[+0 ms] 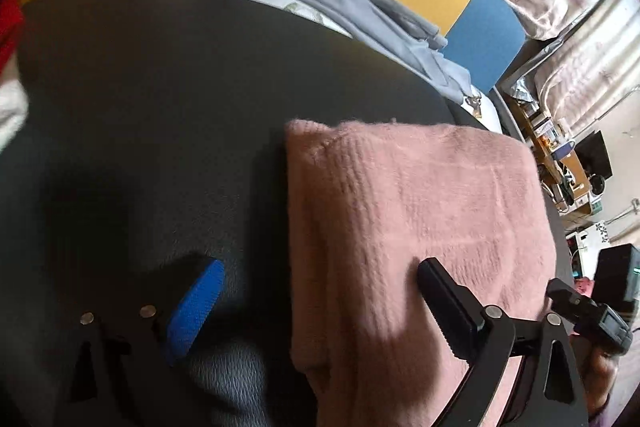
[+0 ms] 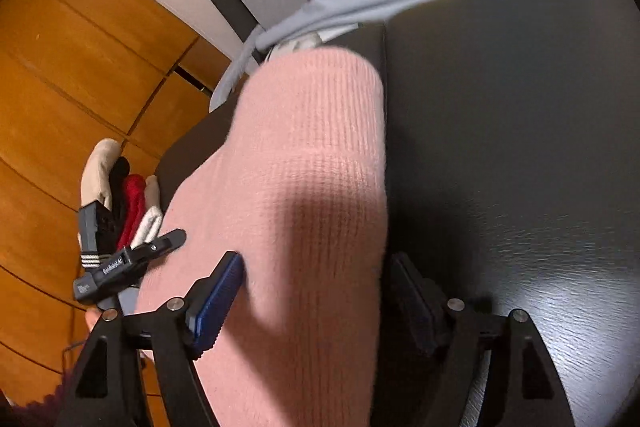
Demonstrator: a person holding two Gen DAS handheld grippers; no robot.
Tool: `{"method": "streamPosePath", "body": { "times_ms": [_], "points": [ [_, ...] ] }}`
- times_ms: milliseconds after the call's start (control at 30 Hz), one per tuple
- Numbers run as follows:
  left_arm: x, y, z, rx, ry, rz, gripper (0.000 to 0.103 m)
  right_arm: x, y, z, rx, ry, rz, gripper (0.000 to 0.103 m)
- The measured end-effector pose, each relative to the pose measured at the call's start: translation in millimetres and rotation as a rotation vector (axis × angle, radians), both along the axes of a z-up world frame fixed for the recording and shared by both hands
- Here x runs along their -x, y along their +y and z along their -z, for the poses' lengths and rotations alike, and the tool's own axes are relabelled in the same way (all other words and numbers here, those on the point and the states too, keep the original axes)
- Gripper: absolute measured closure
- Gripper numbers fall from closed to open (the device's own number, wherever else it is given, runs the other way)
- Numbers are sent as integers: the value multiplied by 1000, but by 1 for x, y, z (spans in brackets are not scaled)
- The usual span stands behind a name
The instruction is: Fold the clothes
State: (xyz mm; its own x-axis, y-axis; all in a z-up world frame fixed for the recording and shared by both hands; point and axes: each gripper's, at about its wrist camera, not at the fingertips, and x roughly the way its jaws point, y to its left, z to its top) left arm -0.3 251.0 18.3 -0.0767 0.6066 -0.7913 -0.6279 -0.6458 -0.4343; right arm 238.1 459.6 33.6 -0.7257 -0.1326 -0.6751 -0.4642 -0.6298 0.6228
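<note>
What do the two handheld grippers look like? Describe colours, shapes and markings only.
The left gripper has a black angular frame with silver rivets, triangular cut-outs and flat rectangular fingers, one faced with a ribbed bright-blue pad. The right gripper matches: black frame, silver rivets, blue ribbed pads. Seen from the right wrist, the left one's body carries small white lettering, too blurred to read.

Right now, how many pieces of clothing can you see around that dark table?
3 at least. A pink sweater lies folded on the table, a grey garment is bunched along its far edge, and something red sits off to one side. More may be hidden.
</note>
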Motion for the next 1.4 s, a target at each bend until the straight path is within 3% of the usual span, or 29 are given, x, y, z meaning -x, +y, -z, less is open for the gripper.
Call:
{"method": "streamPosePath", "body": {
  "times_ms": [133, 267, 667, 700, 767, 900, 1000, 1067, 1167, 1300, 1400],
  "points": [
    [-3, 14, 1, 12, 54, 62, 0, 13, 7, 19, 109, 22, -29, 22],
    [-4, 31, 3, 13, 105, 129, 0, 22, 3, 20, 75, 18, -64, 21],
    [-5, 53, 7, -23, 129, 190, 2, 20, -8, 22, 28, 37, -97, 26],
    [-7, 52, 6, -27, 132, 189, 4, 19, -10, 22, 20, 38, -104, 27],
    [-13, 49, 4, -50, 129, 197, 27, 17, -13, 22, -1, 47, -98, 29],
    [-21, 46, 0, -65, 121, 184, 42, 13, -21, 22, -49, 59, -67, 42],
    [-28, 43, -5, -66, 134, 161, 54, 8, -21, 20, -10, 85, -29, 54],
    [-37, 40, -14, -56, 175, 150, 61, 6, -25, 8, -31, 103, -32, 61],
    [-48, 35, -23, -66, 213, 156, 64, 9, -32, -19, -64, 128, -72, 65],
    [-53, 10, -43, -180, 163, 149, 64, 16, -47, -60, -70, 188, -129, 66],
    [-54, -11, -69, -247, 175, 129, 64, 29, -67, -100, -106, 235, -198, 66]
  ]
}}
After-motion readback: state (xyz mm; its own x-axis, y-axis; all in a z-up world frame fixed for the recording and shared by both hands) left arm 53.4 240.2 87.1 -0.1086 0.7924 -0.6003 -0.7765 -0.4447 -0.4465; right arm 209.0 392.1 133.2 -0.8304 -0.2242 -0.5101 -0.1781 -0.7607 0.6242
